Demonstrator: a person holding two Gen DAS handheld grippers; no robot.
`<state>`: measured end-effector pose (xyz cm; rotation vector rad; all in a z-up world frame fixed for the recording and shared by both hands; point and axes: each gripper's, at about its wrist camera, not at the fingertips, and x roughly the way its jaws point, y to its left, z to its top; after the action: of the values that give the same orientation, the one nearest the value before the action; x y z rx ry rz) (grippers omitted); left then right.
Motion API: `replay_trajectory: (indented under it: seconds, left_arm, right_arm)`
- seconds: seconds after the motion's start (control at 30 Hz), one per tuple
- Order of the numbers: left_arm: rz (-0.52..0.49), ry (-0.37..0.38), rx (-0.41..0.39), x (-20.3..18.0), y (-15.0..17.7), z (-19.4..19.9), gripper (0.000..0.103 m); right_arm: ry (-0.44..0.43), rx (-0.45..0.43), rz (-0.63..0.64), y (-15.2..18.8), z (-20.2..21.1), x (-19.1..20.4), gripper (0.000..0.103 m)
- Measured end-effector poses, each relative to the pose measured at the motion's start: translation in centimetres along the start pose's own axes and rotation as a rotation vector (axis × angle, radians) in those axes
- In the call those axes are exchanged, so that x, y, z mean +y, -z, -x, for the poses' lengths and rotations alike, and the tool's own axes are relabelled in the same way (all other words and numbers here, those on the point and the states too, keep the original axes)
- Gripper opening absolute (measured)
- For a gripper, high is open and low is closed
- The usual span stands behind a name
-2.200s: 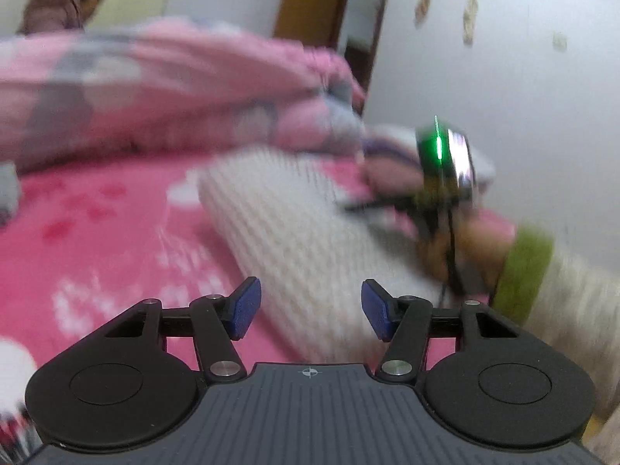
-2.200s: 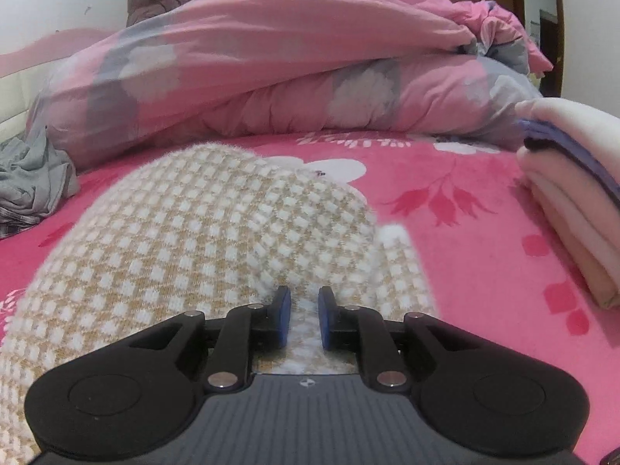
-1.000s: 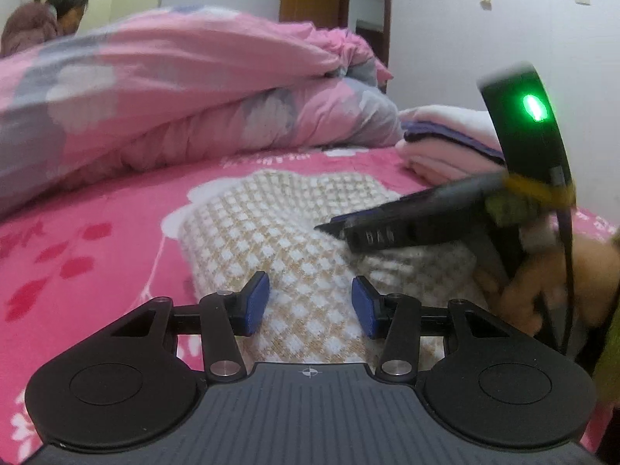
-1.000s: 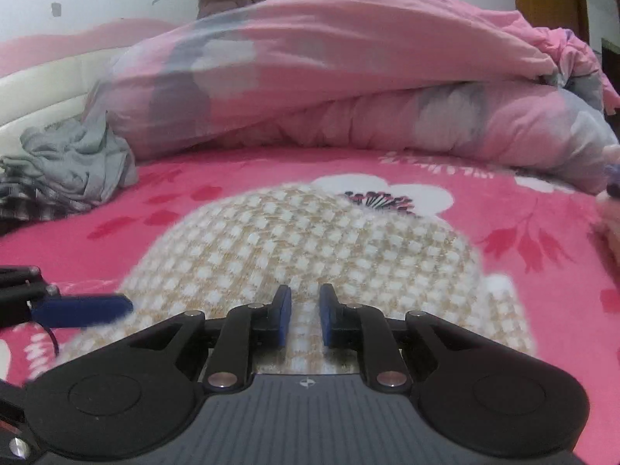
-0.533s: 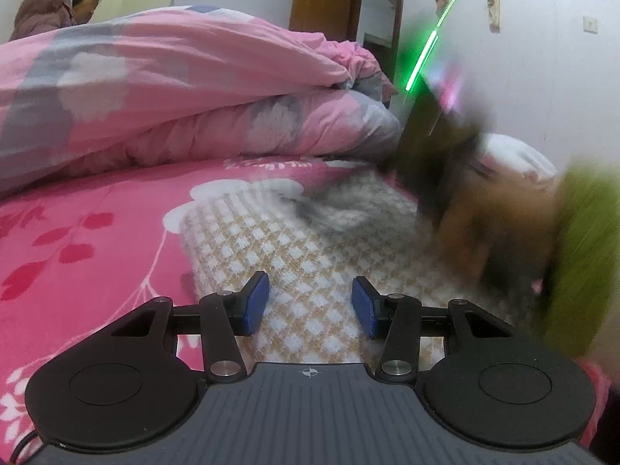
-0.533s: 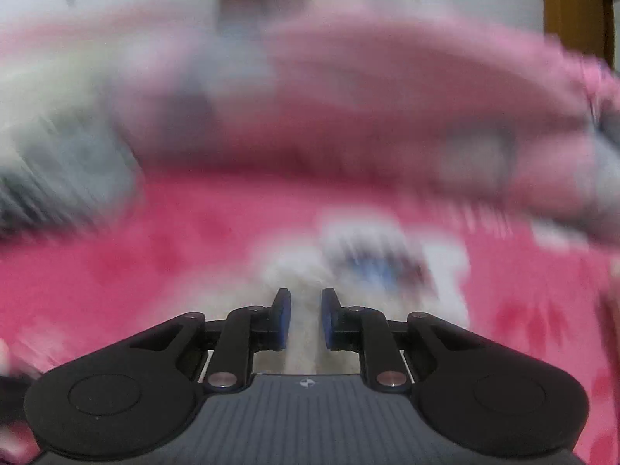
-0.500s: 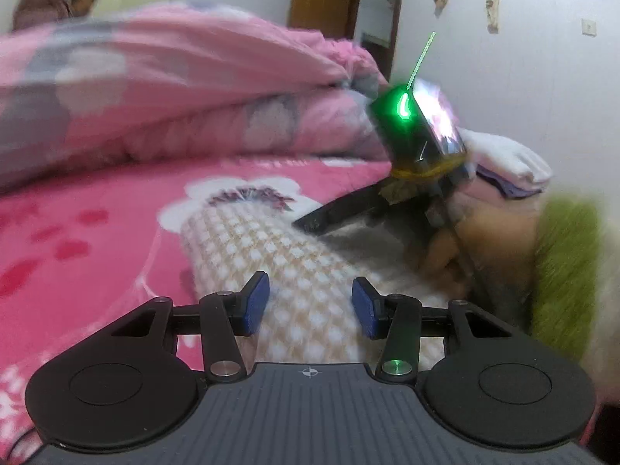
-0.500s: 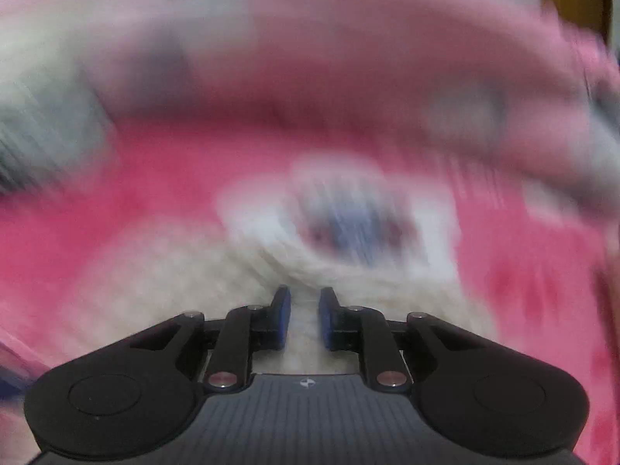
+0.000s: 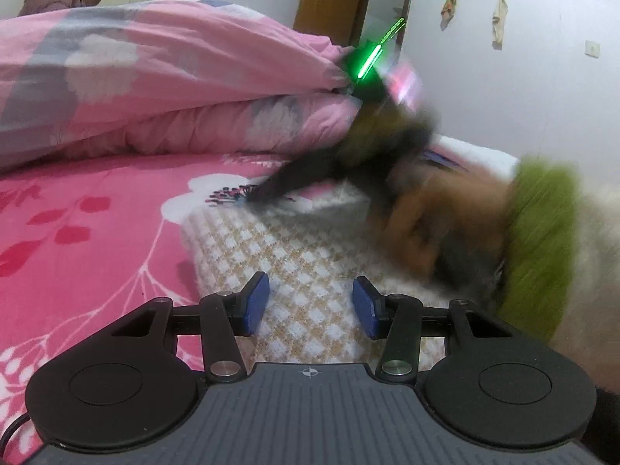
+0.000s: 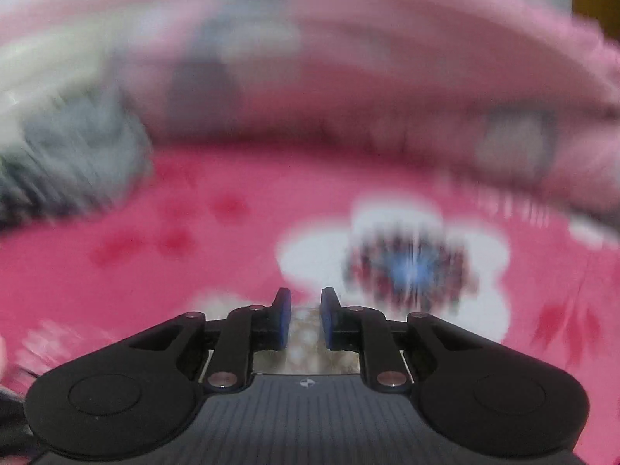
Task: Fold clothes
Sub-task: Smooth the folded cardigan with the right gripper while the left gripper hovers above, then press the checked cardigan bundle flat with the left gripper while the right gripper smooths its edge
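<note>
Checked knit garment folded on the pink bed sheet, our left gripper parted and empty just over it, our right gripper blurred, narrow jaws just eased slightly, knit between them, grip unclear

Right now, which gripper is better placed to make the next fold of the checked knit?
Probably the right gripper: its jaws sit narrowly around a bit of the checked knit at its far edge. The left gripper is open above the near part, gripping nothing.
</note>
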<state>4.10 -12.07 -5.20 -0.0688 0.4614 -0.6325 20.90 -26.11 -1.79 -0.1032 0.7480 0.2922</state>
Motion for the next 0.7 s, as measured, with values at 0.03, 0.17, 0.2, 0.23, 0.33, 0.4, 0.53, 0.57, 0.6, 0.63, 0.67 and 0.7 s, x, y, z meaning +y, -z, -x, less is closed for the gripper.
replay_trajectory:
  seconds: [0.03, 0.17, 0.2, 0.23, 0.33, 0.4, 0.53, 0.57, 0.6, 0.63, 0.67, 0.7]
  left_arm:
    - [-0.005, -0.001, -0.003, -0.1, 0.0, 0.1, 0.048]
    - [-0.023, 0.004, 0.007, -0.1, -0.4, 0.5, 0.048]
    - [-0.030, 0.006, 0.009, -0.1, -0.5, 0.6, 0.049]
    - [-0.032, 0.010, 0.012, 0.0, -0.7, 0.9, 0.049]
    - [-0.008, 0.018, 0.001, 0.5, -1.5, 2.1, 0.051]
    - [-0.007, 0.026, -0.035, 0.4, -2.2, 2.8, 0.052]
    - [-0.051, 0.039, -0.031, -0.9, -3.5, 2.1, 0.052]
    - [-0.075, 0.036, -0.006, -1.5, -3.6, 1.3, 0.052]
    - [-0.100, 0.026, 0.034, -1.9, -3.4, 0.4, 0.052]
    - [-0.123, 0.015, 0.079, -2.3, -3.2, -0.5, 0.052]
    - [-0.164, -0.017, 0.104, -2.9, -2.7, -1.3, 0.054]
    - [-0.212, -0.044, 0.106, -3.6, -2.3, -1.6, 0.054]
  right_arm:
    - [0.000, 0.015, -0.061, 0.2, -1.0, -0.8, 0.018]
    - [0.036, 0.032, -0.132, 0.1, -1.6, -1.8, 0.034]
    - [0.049, 0.010, -0.137, 0.0, -0.6, -1.7, 0.034]
    - [0.060, -0.015, -0.142, 0.0, 0.5, -1.6, 0.034]
    - [0.060, -0.161, -0.190, 0.3, 6.1, -2.0, 0.033]
    - [0.082, -0.255, -0.192, 1.4, 11.1, -2.3, 0.033]
    - [0.113, -0.301, -0.190, 4.7, 17.0, -2.7, 0.033]
    - [0.123, -0.295, -0.181, 5.6, 17.6, -2.7, 0.033]
    - [0.136, -0.280, -0.168, 6.7, 17.7, -2.5, 0.033]
    - [0.146, -0.252, -0.163, 7.7, 17.2, -2.6, 0.033]
    - [0.150, -0.213, -0.166, 8.7, 16.2, -2.7, 0.033]
    - [0.165, -0.158, -0.165, 9.8, 14.6, -2.9, 0.033]
